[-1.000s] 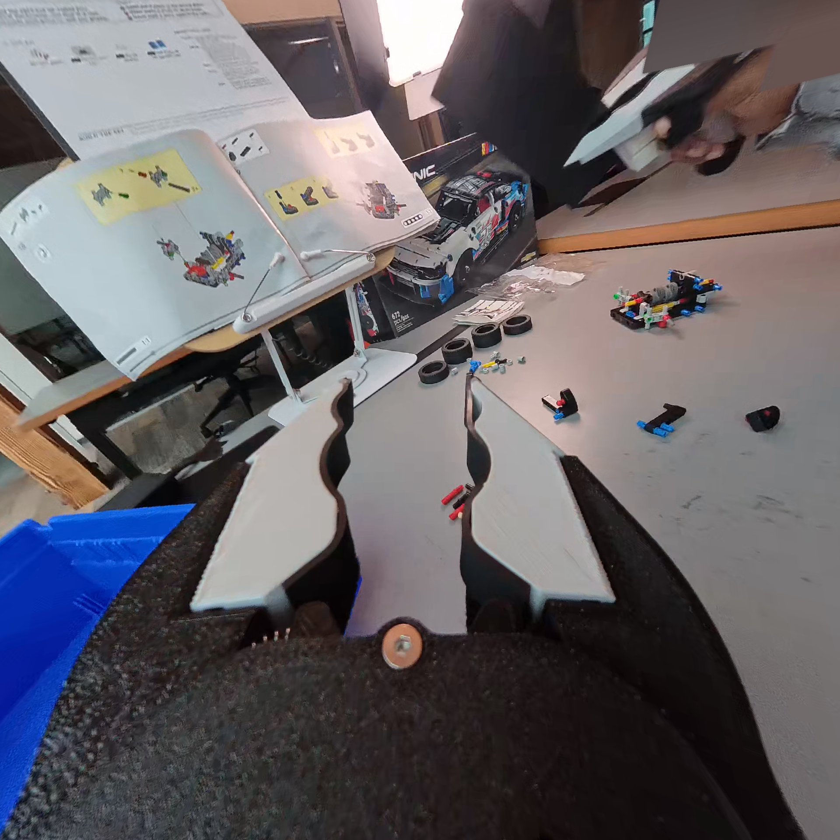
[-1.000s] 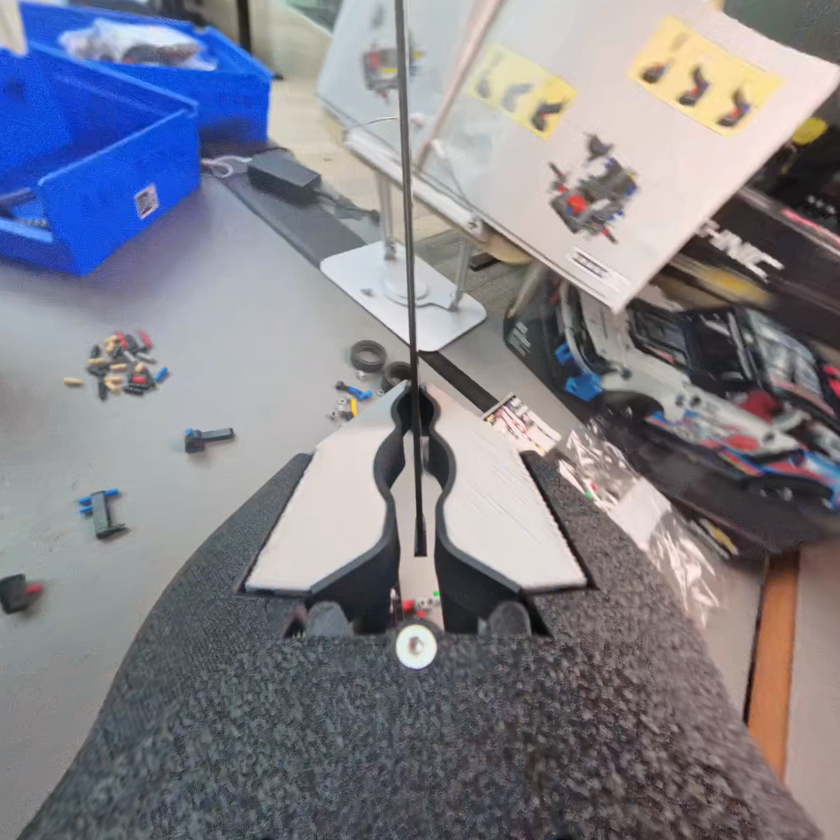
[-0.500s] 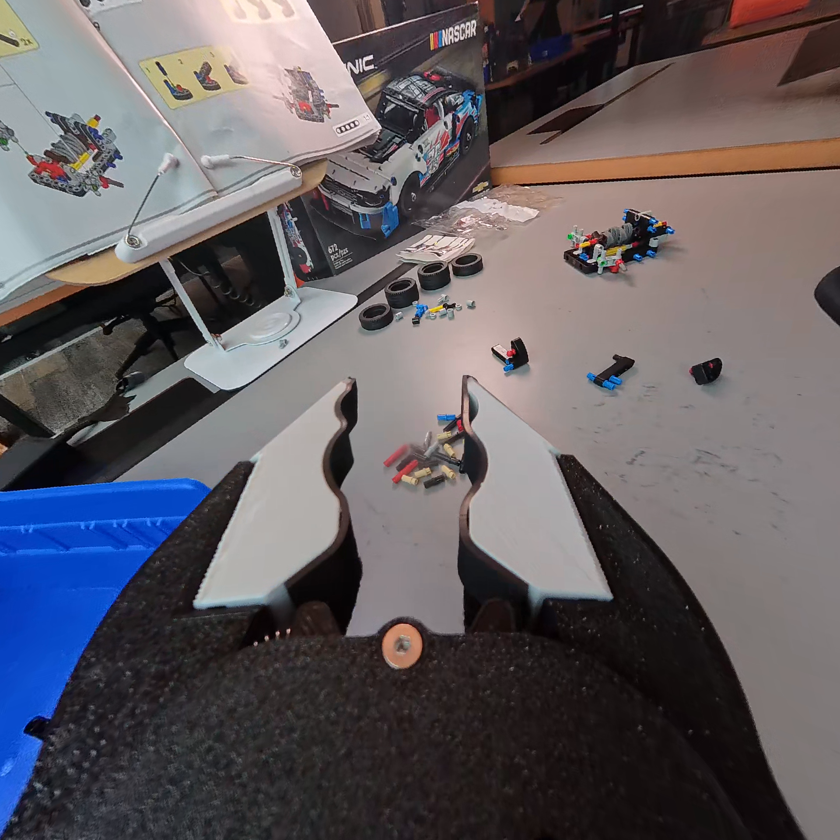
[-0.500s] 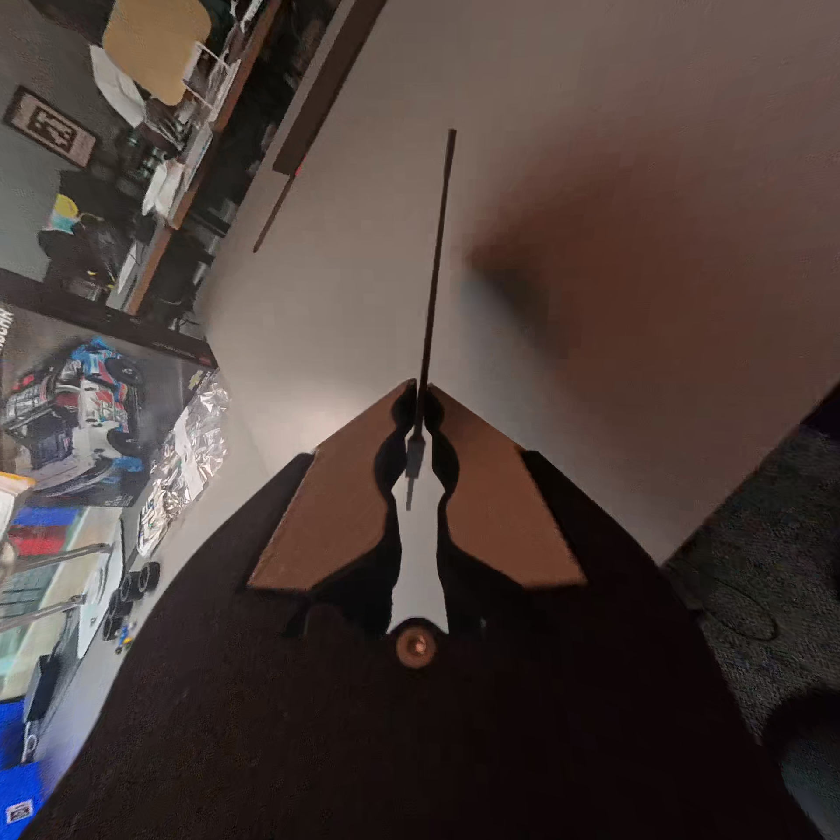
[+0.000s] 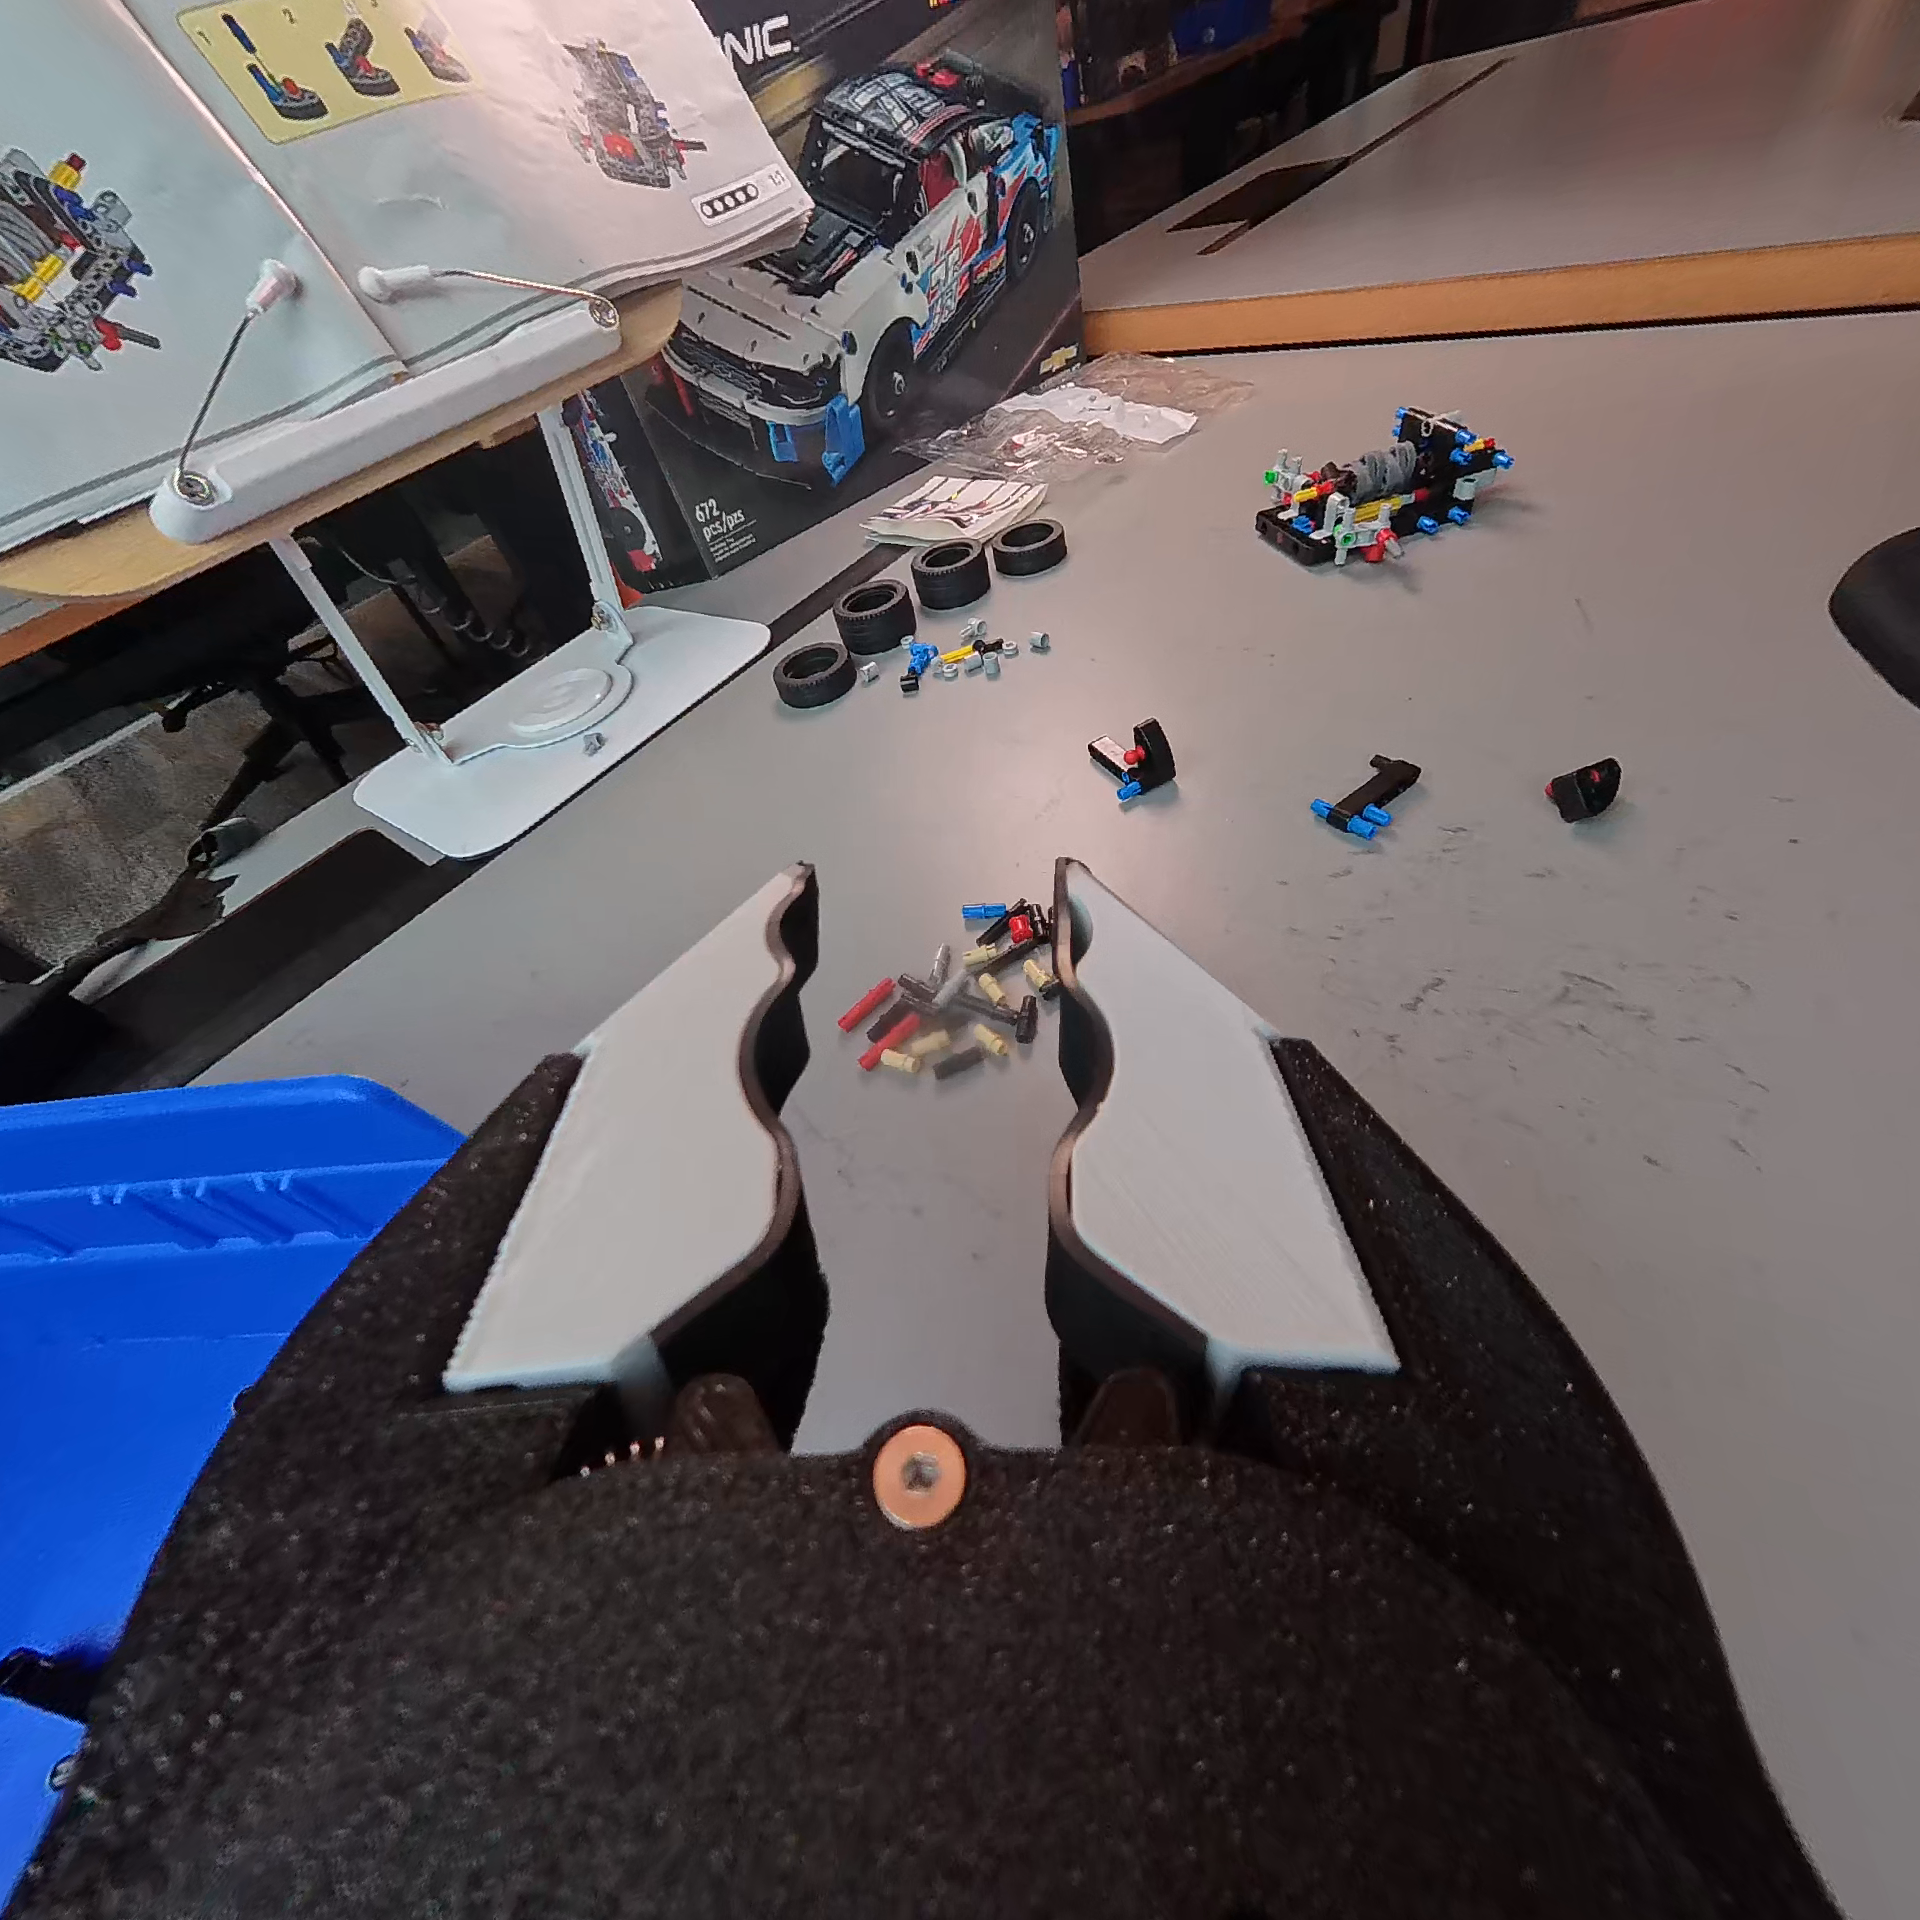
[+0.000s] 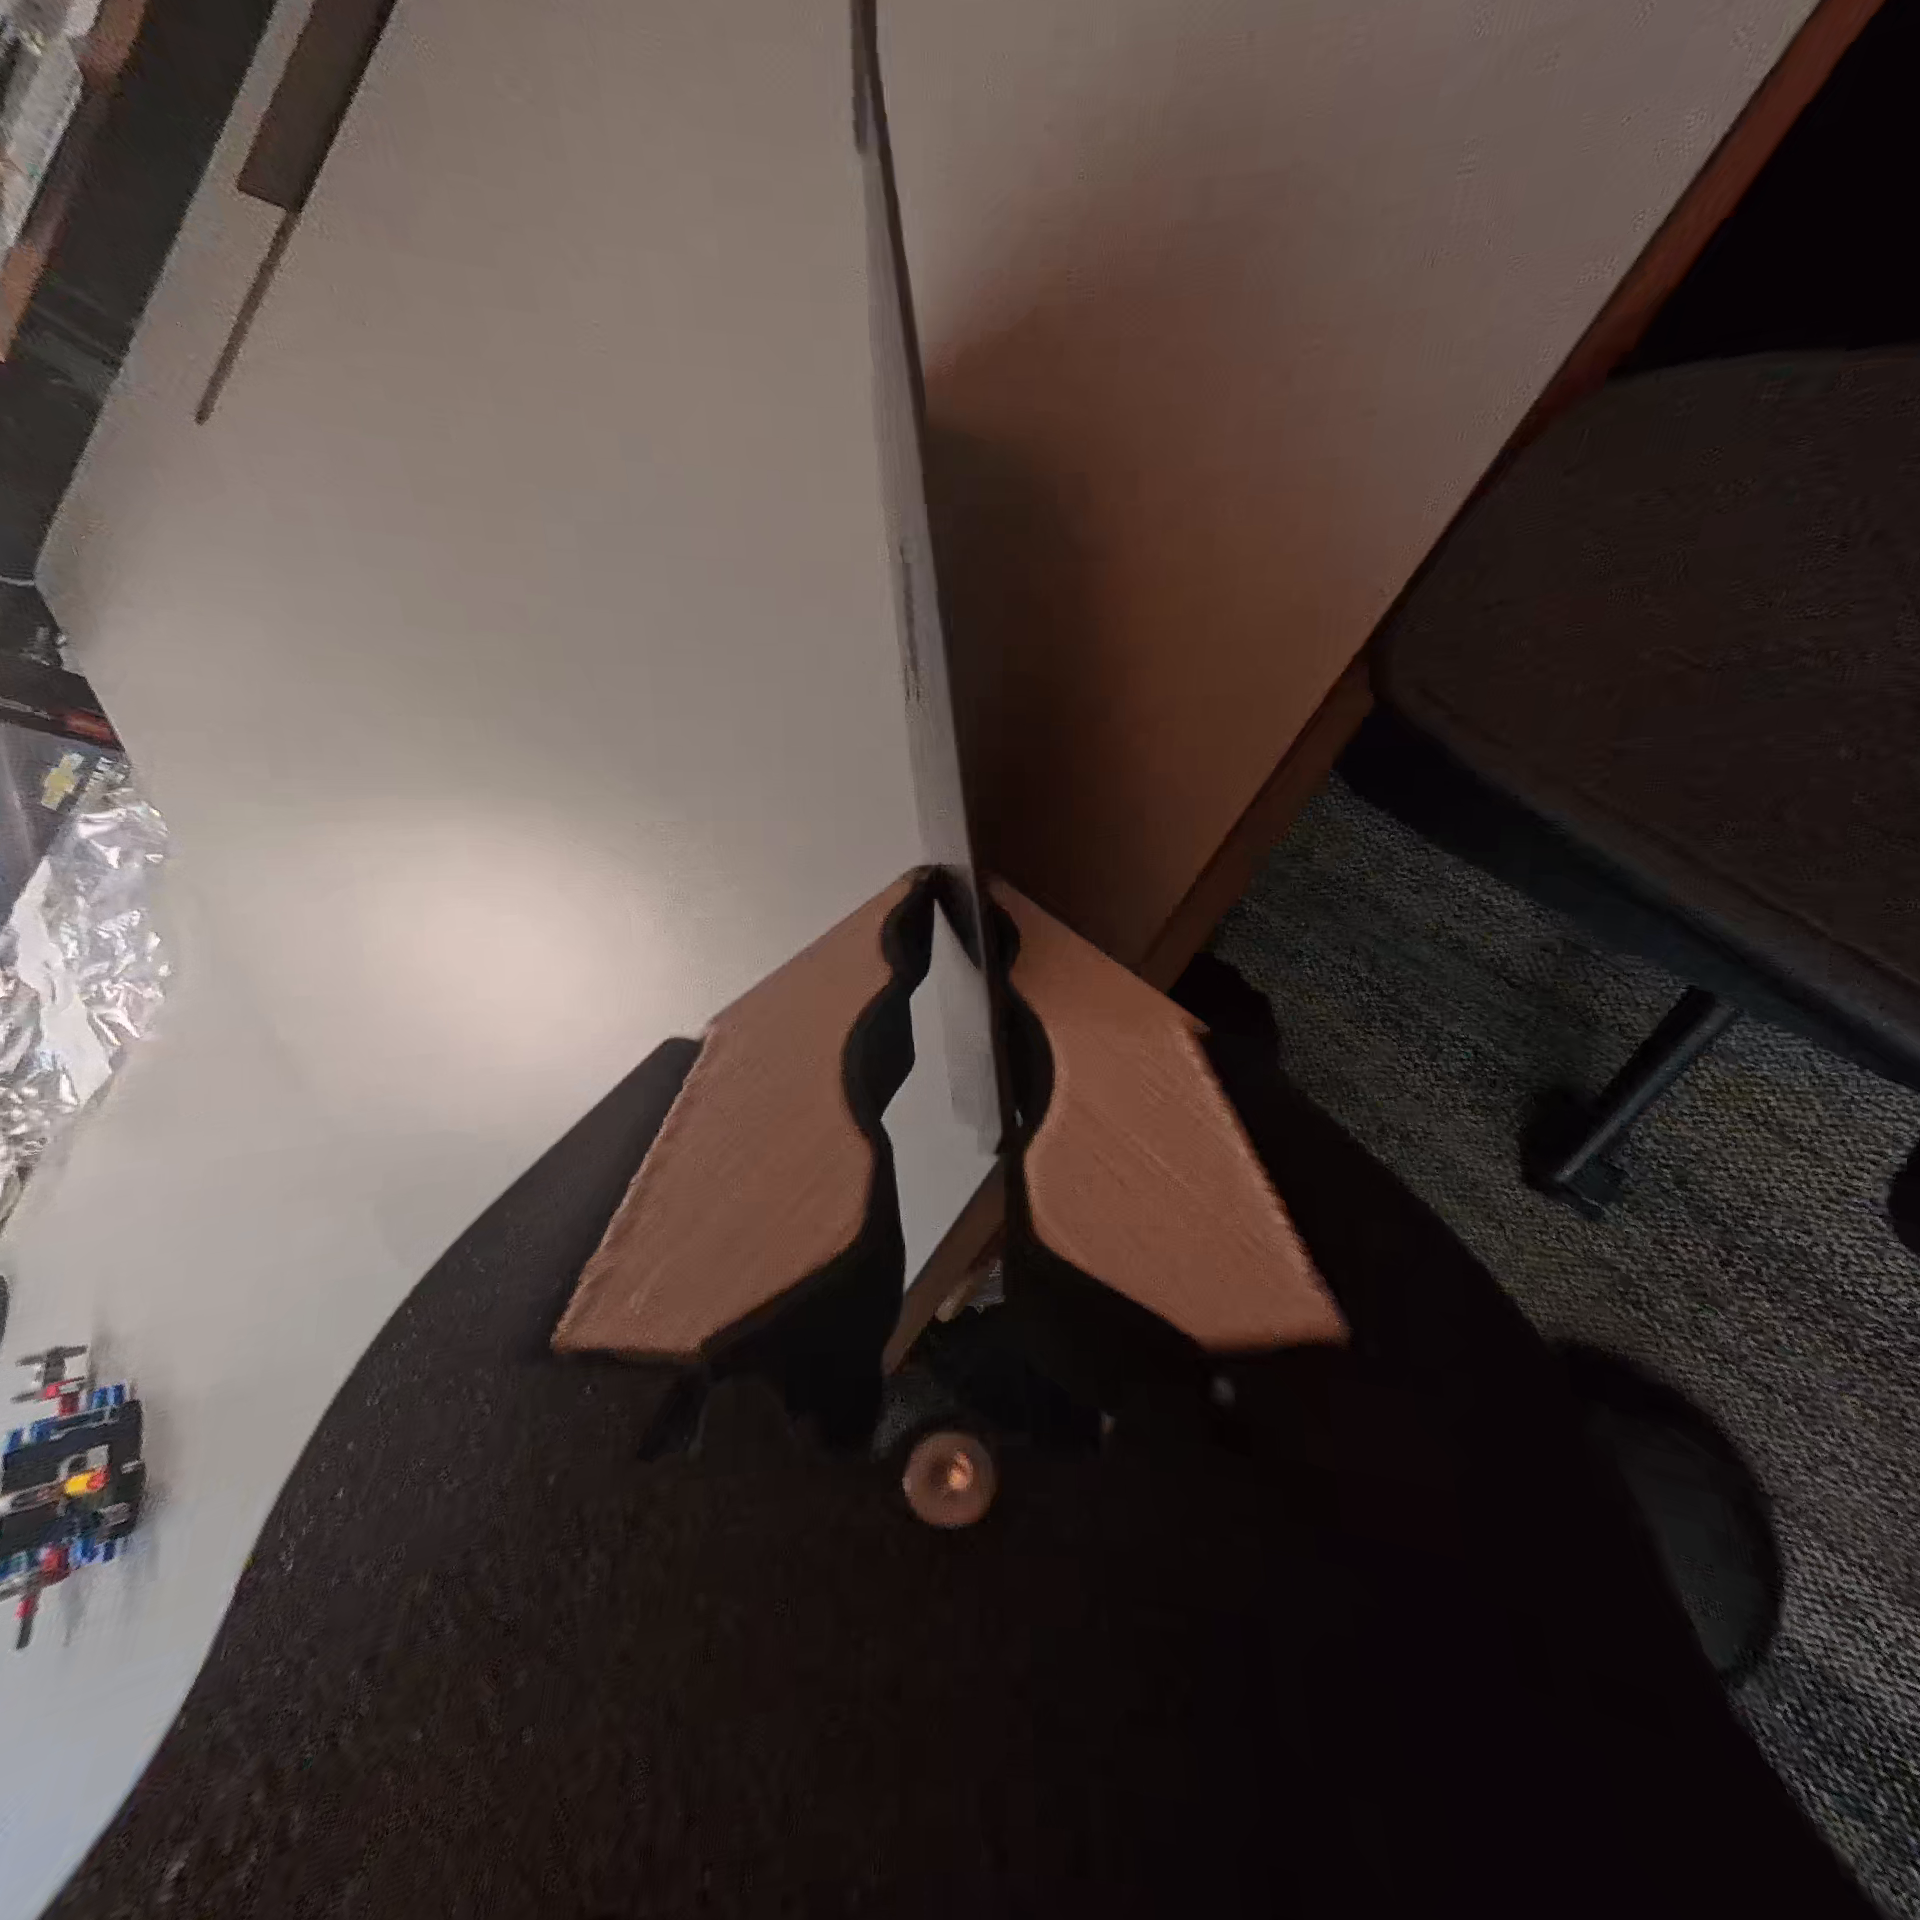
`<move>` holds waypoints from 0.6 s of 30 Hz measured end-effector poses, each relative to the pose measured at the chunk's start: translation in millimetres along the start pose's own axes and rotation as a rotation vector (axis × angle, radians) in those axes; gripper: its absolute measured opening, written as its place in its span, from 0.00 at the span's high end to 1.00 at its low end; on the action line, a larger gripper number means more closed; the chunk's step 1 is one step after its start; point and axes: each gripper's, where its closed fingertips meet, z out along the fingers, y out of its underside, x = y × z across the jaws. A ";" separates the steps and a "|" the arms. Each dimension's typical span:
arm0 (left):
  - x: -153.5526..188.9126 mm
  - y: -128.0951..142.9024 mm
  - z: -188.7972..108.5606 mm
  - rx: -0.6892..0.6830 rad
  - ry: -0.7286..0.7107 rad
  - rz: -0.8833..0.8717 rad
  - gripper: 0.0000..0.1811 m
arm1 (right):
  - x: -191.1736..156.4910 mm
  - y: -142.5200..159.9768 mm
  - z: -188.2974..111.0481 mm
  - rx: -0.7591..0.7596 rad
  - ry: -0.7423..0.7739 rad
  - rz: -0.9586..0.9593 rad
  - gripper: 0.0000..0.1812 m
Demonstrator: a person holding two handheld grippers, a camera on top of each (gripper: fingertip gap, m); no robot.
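Observation:
My left gripper (image 5: pixel 932 881) is open and empty, low over the grey table (image 5: pixel 1455 1143). A small pile of red, tan, black and blue pins (image 5: pixel 951 997) lies on the table between its fingertips, nearer the right finger. My right gripper (image 6: pixel 961 888) is shut on a thin flat sheet (image 6: pixel 904 468) seen edge-on. The sheet runs from between the fingers up out of the top of the right wrist view. The right gripper is over the table's right edge (image 6: pixel 1455 582), in dim light.
A blue bin (image 5: pixel 156 1247) is at the left. A white stand (image 5: pixel 540 727) holds an open instruction booklet (image 5: pixel 468 135) before a car-model box (image 5: pixel 883 260). Several tyres (image 5: pixel 945 571), a part-built chassis (image 5: pixel 1371 494) and small black parts (image 5: pixel 1361 795) lie beyond. Carpet and a chair base (image 6: pixel 1621 1101) are beside the table.
My right gripper swung with the sheet away from the booklet to the table's right edge. My left gripper tipped down and drew back, so the pin pile now shows between its open fingers.

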 end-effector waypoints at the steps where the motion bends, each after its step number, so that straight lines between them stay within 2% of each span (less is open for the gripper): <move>1: 1.2 1.0 0.7 -0.006 0.001 0.007 0.75 | -0.1 -0.8 2.7 -0.009 0.019 -0.025 0.91; 4: 4.0 4.0 1.8 -0.024 -0.002 0.031 0.75 | 10.7 -11.3 6.4 -0.005 0.147 -0.153 0.77; 7: 5.2 5.6 2.2 -0.034 -0.004 0.041 0.75 | 18.1 -25.7 2.9 0.008 0.285 -0.348 0.67; 9: 5.8 6.4 3.1 -0.037 0.000 0.037 0.75 | 17.6 -30.7 1.2 -0.004 0.354 -0.476 0.65; 11: 6.4 7.1 3.8 -0.039 0.004 0.036 0.75 | -1.6 -40.0 -4.5 0.063 0.365 -0.607 0.66; 13: 7.4 7.3 4.2 -0.037 0.009 0.032 0.75 | -50.2 -43.6 -12.7 0.192 0.275 -0.733 0.66; 15: 9.1 7.5 4.6 -0.034 0.023 0.012 0.75 | -117.1 -27.9 -26.2 0.313 0.120 -0.832 0.66; 18: 10.1 8.1 5.1 -0.026 0.038 -0.016 0.75 | -231.3 36.8 -57.1 0.432 -0.189 -0.974 0.66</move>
